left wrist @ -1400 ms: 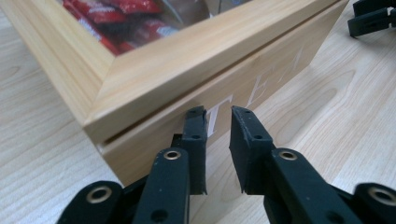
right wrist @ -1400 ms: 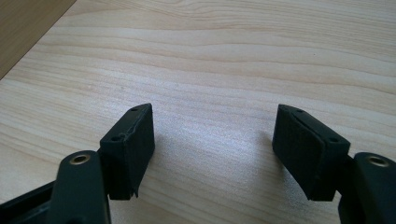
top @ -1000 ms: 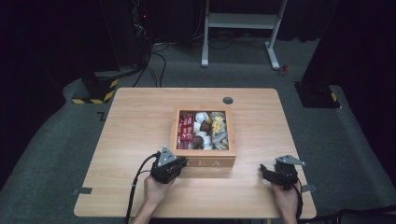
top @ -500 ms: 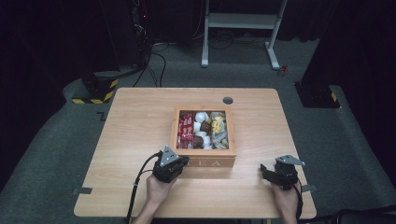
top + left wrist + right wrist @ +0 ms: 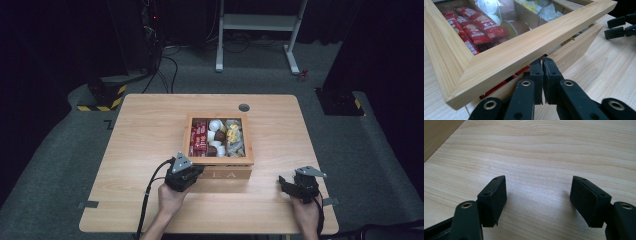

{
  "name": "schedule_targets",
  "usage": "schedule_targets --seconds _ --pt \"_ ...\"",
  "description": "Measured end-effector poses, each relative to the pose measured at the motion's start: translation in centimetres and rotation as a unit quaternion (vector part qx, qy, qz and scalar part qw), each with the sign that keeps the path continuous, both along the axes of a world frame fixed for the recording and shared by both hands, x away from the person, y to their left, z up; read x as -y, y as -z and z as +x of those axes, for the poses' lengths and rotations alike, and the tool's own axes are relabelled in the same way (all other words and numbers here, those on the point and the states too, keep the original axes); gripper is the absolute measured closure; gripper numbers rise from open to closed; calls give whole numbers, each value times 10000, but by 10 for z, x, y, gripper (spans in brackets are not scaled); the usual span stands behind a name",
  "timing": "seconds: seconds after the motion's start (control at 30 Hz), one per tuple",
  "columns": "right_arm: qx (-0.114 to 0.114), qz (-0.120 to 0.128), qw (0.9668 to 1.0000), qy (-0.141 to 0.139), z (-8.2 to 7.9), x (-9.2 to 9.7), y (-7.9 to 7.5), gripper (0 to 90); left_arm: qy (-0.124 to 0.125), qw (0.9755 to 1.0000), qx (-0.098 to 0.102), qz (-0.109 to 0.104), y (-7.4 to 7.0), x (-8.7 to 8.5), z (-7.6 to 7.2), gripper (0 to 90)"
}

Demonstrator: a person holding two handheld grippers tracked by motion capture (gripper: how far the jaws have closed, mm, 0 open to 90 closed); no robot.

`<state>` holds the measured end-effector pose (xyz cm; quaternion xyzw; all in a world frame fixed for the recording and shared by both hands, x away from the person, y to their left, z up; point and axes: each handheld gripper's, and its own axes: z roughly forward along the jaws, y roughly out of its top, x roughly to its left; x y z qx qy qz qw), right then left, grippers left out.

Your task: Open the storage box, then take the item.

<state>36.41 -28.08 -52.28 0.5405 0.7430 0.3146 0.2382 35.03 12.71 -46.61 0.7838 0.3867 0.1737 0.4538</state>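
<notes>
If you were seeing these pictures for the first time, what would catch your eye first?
A wooden box mid-table, its glass-paned lid raised off the front wall, red sachets inside. The left gripper, jaws together, sits under the lid's front edge. The right gripper rests open on the bare table.

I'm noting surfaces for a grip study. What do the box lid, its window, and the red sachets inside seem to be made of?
The box lid looks like pale unpainted wood: straight grain and a mitred corner joint show. Its window seems to be clear glass or plastic; it shows a faint glare, and I can't tell which. The red sachets look like glossy printed foil or plastic film, with shiny highlights and crimped ends.
</notes>
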Motion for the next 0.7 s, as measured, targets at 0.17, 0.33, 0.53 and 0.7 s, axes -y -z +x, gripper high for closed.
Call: schedule_targets --seconds 0.17,0.33,0.53,0.7 --pt "5 2 10000 -18 0 0 0 296 34 10000 -56 -25 -4 0 3 872" --pt "-12 6 10000 -12 0 -1 0 296 64 9999 -103 -22 -6 1 5 872" --pt "-14 6 10000 -12 0 -1 0 296 98 9999 -78 -84 -15 0 7 872" --pt "-12 3 10000 -17 1 -1 0 296 109 9999 -73 -21 -19 -1 9 871"
